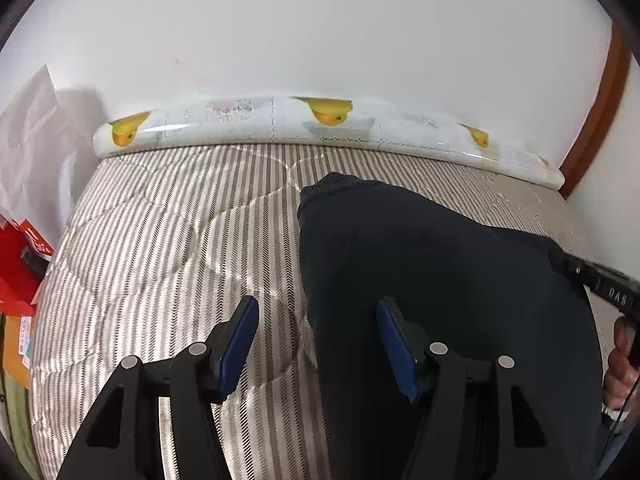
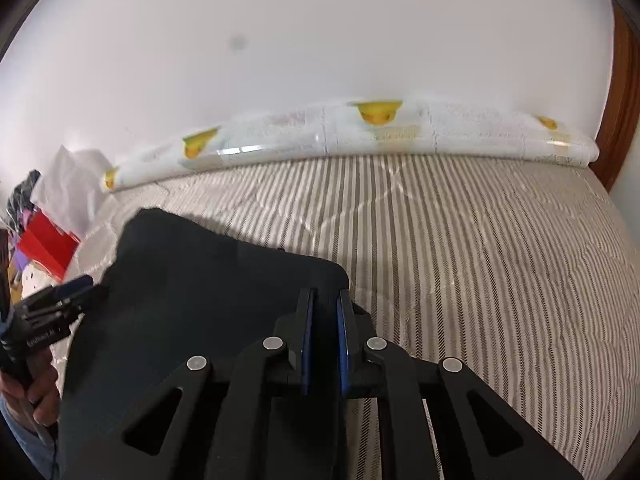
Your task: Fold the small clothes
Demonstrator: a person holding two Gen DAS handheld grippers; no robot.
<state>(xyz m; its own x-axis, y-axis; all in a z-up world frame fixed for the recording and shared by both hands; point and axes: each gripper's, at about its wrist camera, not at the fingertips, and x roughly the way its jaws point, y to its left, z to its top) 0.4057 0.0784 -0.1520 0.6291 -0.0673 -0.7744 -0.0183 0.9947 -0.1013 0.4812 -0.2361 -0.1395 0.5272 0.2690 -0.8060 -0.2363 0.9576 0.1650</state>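
A dark navy garment (image 1: 420, 272) lies on the striped quilted bed (image 1: 168, 232), its cuffed end toward the far edge. My left gripper (image 1: 318, 304) is open; its left finger is over bare bedding, its right finger over the garment's left edge. In the right wrist view the garment (image 2: 208, 280) is lifted and draped. My right gripper (image 2: 325, 296) is shut on the garment's near right corner. The left gripper (image 2: 60, 300) shows at the garment's left side, and the right gripper's body (image 1: 600, 284) shows at the garment's right.
A white rolled cushion with yellow ducks (image 1: 328, 124) runs along the bed's far edge against a white wall. Red boxes and white paper (image 1: 20, 264) sit off the left side. A brown wooden frame (image 1: 600, 112) stands at the right.
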